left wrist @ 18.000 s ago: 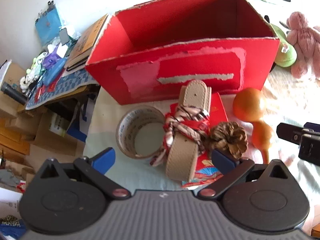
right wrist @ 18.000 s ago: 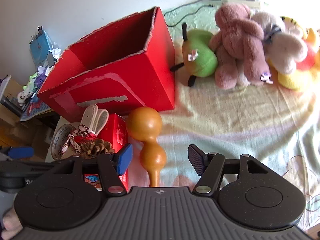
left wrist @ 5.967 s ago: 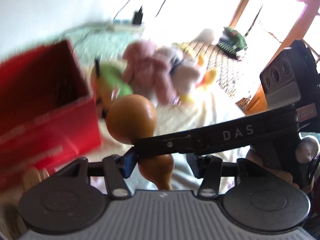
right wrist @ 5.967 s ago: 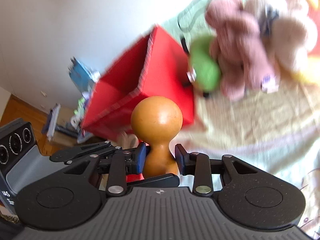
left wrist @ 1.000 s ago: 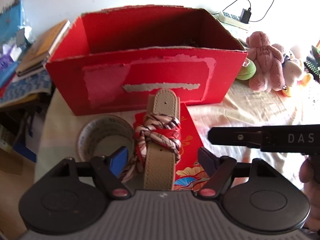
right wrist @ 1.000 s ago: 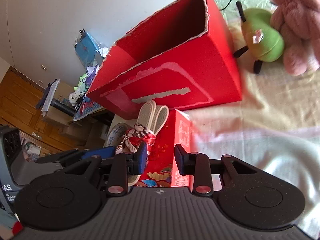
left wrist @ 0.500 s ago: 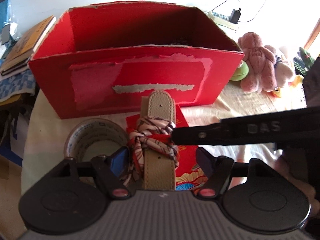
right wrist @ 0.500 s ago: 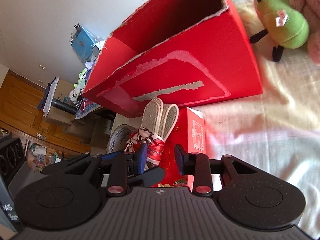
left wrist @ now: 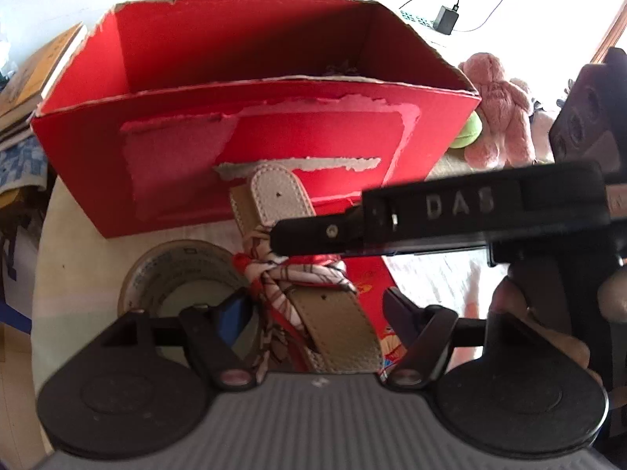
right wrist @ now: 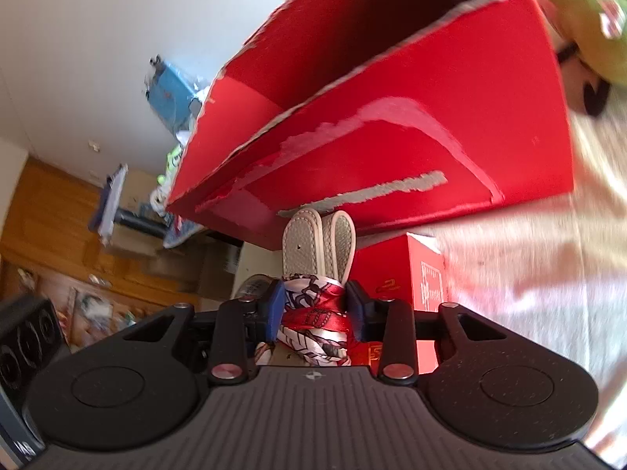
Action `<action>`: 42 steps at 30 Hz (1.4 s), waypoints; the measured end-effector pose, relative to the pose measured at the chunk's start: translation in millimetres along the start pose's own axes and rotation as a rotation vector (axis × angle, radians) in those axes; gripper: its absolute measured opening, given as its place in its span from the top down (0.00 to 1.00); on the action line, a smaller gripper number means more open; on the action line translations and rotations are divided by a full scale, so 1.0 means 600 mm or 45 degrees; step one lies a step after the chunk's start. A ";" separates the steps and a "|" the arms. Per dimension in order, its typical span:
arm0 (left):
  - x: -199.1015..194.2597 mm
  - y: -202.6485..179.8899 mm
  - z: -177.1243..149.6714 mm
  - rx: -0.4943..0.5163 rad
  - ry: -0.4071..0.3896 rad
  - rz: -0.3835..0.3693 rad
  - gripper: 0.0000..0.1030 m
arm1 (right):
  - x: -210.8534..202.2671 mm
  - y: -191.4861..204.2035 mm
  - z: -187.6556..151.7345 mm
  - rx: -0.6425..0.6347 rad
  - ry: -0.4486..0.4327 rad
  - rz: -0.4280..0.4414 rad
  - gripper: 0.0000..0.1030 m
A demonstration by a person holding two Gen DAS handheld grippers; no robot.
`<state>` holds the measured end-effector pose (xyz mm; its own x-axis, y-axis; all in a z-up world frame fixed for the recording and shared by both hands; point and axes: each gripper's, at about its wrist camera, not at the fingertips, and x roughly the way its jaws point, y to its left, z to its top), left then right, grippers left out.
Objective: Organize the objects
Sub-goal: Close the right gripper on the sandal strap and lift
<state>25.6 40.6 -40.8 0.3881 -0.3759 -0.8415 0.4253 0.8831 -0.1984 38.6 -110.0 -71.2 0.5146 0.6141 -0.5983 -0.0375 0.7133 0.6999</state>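
A beige leather strap (left wrist: 333, 325) with a red and white scarf (left wrist: 298, 278) knotted round it lies on a flat red packet (left wrist: 368, 278), in front of the open red cardboard box (left wrist: 274, 145). My left gripper (left wrist: 313, 313) is open and straddles the strap's near end without touching it. My right gripper (left wrist: 298, 235) reaches in from the right, over the knot. In the right wrist view the scarf (right wrist: 313, 321) fills the gap of my right gripper (right wrist: 313, 307), which stands partly open, its pads at the knot's sides. The strap's two ends (right wrist: 301, 243) point at the box (right wrist: 392, 149).
A tape roll (left wrist: 176, 270) lies left of the strap. A pink plush bear (left wrist: 497, 105) and a green plush (right wrist: 580, 11) sit right of the box. Books (left wrist: 39, 70) are stacked at far left. A hand (left wrist: 548, 329) holds the right gripper. A charger (left wrist: 446, 19) lies behind the box.
My right gripper has slid left across the bed until its fingers straddle the scarf knot. The left gripper has drawn a little closer to the strap, which now looks tilted.
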 end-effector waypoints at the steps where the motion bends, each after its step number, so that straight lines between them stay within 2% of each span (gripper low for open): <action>1: 0.000 -0.001 0.001 0.007 0.003 0.000 0.29 | -0.001 0.005 -0.001 -0.037 -0.006 -0.013 0.65; 11: -0.018 -0.017 0.004 0.049 0.013 -0.021 0.33 | -0.027 -0.016 -0.005 0.006 -0.022 0.045 0.67; 18: -0.023 -0.068 0.012 0.175 -0.024 0.038 0.35 | -0.058 -0.019 -0.009 -0.013 -0.091 0.076 0.69; 21: -0.016 -0.073 0.012 0.165 -0.014 0.025 0.35 | -0.062 -0.026 -0.011 0.004 -0.098 0.076 0.72; 25: -0.011 -0.082 0.005 0.160 -0.010 0.018 0.27 | -0.057 -0.047 -0.016 0.040 -0.074 -0.004 0.73; 28: -0.010 -0.106 0.006 0.203 -0.028 0.044 0.25 | -0.058 -0.071 -0.019 0.133 -0.053 0.042 0.73; 35: -0.020 -0.137 0.000 0.264 -0.063 0.055 0.16 | -0.078 -0.075 -0.019 0.102 -0.072 0.068 0.76; 42: 0.008 -0.149 0.004 0.234 -0.020 0.034 0.20 | -0.087 -0.088 -0.021 0.134 -0.091 0.056 0.77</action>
<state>-8.6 -41.0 -26.1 0.4131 -0.3589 -0.8370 0.5562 0.8272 -0.0802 3.1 -175.2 -81.8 0.5744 0.6159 -0.5393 0.0268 0.6443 0.7643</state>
